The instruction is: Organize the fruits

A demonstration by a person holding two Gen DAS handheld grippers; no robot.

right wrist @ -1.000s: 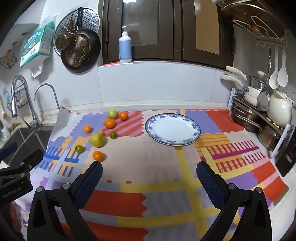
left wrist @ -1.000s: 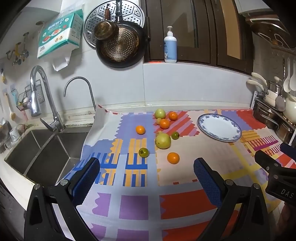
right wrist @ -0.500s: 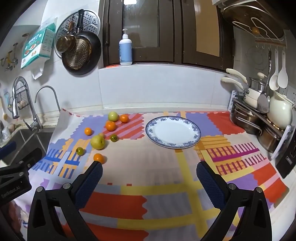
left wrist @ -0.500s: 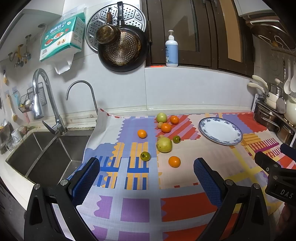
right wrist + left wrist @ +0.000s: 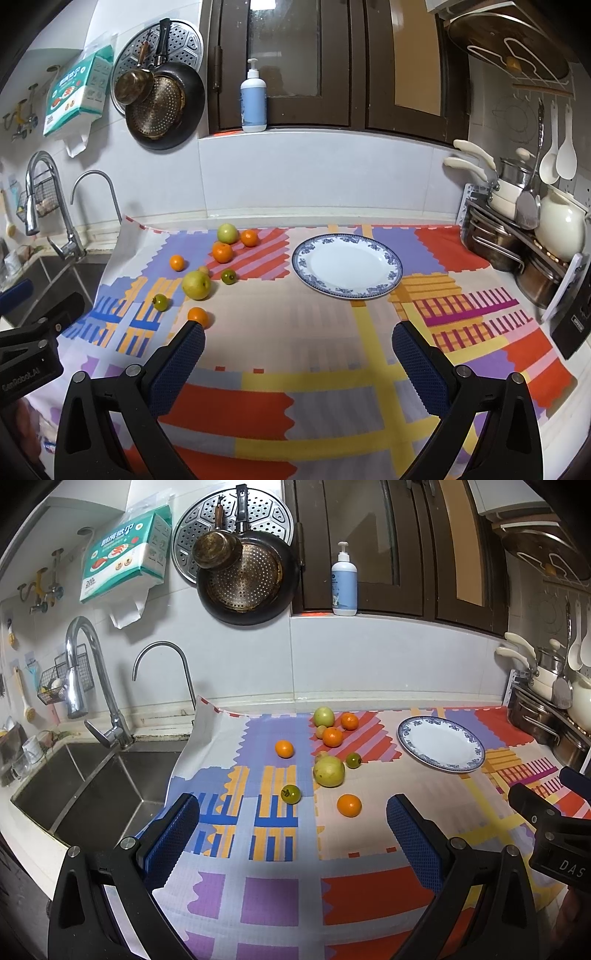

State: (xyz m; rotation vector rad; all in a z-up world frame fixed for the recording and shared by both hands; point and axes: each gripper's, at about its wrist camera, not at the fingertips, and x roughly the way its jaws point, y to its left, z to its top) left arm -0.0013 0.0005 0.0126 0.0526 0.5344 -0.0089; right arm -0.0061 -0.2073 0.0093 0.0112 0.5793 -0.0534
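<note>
From the left wrist camera, the left gripper [image 5: 291, 819] has its jaws spread wide with nothing between them, held above the near part of a patchwork-coloured mat [image 5: 273, 886] that covers the tabletop. Ahead on the mat the fruits lie loose in a scatter: a large yellow-green fruit [image 5: 328, 771] in the middle, a small dark green fruit [image 5: 290, 794] to its near left, an orange [image 5: 349, 805] just nearer than it, another orange [image 5: 284, 748] apart on the left, and a second small green fruit [image 5: 353, 760] at its right. Farther back a pale green fruit [image 5: 324, 716] sits with two more oranges [image 5: 332, 737] close by. A blue-rimmed white plate [image 5: 441, 744] lies bare to the right of the fruits, apart from them. A steel sink [image 5: 85, 786] with a tap [image 5: 83, 672] is on the left. The right gripper's black body shows at the right edge.

From the right wrist camera, the right gripper [image 5: 297, 341] is likewise wide open and holds nothing, above the mat [image 5: 332, 369]. The plate [image 5: 347, 271] lies straight ahead, with no fruit on it. All the fruits are to its left: the large yellow-green fruit [image 5: 196, 285], the near orange [image 5: 198, 316] just beyond the tip of the left finger [image 5: 177, 365], and the pale green fruit [image 5: 227, 233] at the back. Pots [image 5: 495, 236] stand on a rack at the right.
</note>
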